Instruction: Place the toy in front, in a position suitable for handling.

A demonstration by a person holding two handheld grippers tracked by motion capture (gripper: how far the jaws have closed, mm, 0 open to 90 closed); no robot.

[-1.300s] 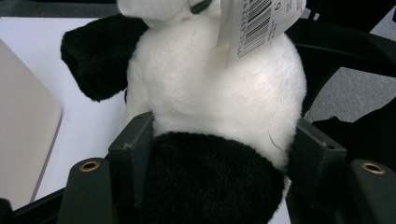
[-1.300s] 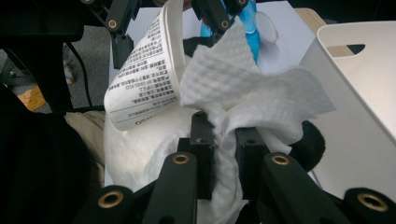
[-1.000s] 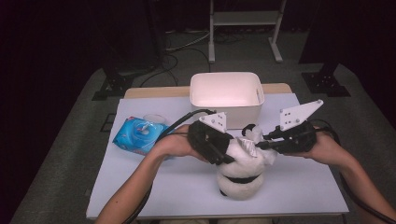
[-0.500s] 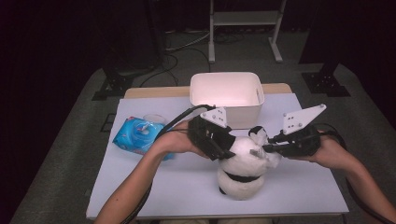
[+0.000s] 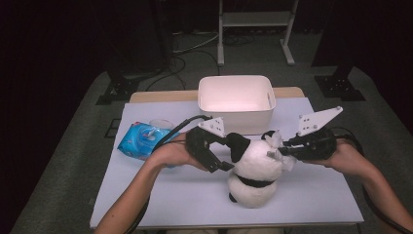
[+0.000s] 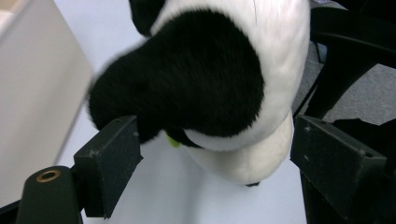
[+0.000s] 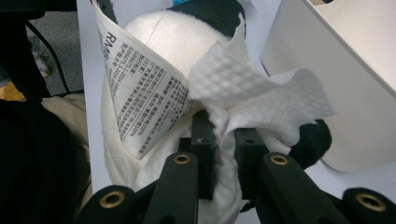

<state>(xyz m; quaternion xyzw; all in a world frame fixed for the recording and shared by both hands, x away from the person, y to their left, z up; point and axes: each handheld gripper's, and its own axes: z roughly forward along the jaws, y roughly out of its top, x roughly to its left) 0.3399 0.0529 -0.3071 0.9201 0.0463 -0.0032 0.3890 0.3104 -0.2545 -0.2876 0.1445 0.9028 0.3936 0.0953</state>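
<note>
The right gripper (image 7: 219, 140) pinches a white textured wipe (image 7: 261, 100) against the black-and-white plush panda (image 5: 255, 168); the left gripper (image 6: 215, 158), jaws just opening wide, straddles the panda. Beyond both stands a white plastic bin (image 5: 236, 102); a blue wipes packet (image 5: 141, 140) lies outside the left gripper on the pale table (image 5: 170, 195).

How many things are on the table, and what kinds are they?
Panda toy: 1
White bin: 1
Blue wipes pack: 1
White wipe, pinched in the right gripper: 1
Total: 4
</note>
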